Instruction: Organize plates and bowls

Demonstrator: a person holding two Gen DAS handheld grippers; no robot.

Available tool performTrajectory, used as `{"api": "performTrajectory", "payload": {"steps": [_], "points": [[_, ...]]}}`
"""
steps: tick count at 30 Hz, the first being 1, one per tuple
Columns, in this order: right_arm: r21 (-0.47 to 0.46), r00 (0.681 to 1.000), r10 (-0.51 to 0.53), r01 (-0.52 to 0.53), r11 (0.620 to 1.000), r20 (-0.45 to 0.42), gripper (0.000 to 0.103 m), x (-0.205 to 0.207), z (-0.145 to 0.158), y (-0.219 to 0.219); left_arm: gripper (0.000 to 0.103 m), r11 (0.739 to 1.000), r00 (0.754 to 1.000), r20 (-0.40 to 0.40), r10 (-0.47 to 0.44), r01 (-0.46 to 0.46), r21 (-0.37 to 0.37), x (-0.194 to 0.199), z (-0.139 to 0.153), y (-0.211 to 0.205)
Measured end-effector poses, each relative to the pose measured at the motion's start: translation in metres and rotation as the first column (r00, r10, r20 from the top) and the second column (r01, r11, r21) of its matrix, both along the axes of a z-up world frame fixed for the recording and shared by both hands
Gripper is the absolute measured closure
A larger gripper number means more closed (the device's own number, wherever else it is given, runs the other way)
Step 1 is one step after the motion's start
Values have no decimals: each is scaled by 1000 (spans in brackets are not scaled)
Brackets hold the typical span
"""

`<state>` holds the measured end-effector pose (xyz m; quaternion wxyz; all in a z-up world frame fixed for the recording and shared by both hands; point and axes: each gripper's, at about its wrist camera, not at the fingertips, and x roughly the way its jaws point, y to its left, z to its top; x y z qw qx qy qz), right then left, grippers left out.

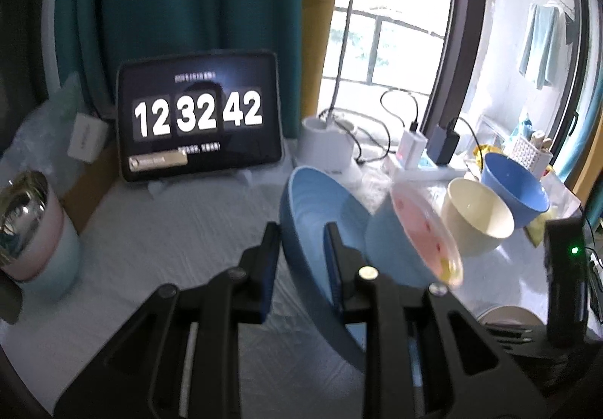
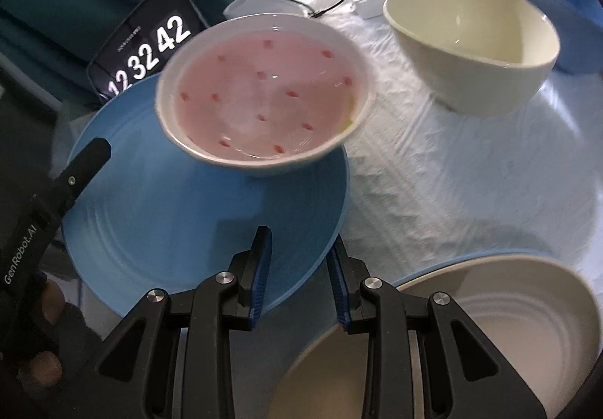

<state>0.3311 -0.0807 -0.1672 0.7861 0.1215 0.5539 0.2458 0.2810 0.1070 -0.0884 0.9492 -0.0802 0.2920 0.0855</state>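
The left tool [image 1: 299, 264] and the right tool [image 2: 299, 273] each clamp the rim of the blue plate [image 2: 181, 226], tilted above the counter [image 2: 433, 189]. A pink bowl [image 2: 264, 94] rests on it; a cream bowl [image 2: 475, 42] stands beyond.

The cream plate [image 2: 490, 324] is cut off below (tool-covered), small tablet text unreadable.

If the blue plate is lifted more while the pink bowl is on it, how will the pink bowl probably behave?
The pink bowl looks apt to slide: the blue plate under it is tilted and looks glossy. Both grippers, left and right, pinch only the plate's rim, so nothing restrains the bowl. It looks ceramic, so probably breakable.
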Motion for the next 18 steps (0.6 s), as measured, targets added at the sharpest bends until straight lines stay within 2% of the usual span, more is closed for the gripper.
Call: {"api": "performTrajectory", "payload": {"steps": [4, 11, 18], "points": [[40, 999, 19, -18, 999, -27, 72, -4, -1, 5, 79, 1000, 1000, 12, 6, -7, 28, -7, 8, 2], [85, 995, 75, -70, 994, -62, 72, -11, -1, 25, 79, 998, 998, 23, 60, -60, 30, -27, 15, 17], [185, 986, 106, -81, 979, -128, 72, -10, 0, 33, 78, 996, 996, 75, 37, -43, 80, -39, 34, 9]]}}
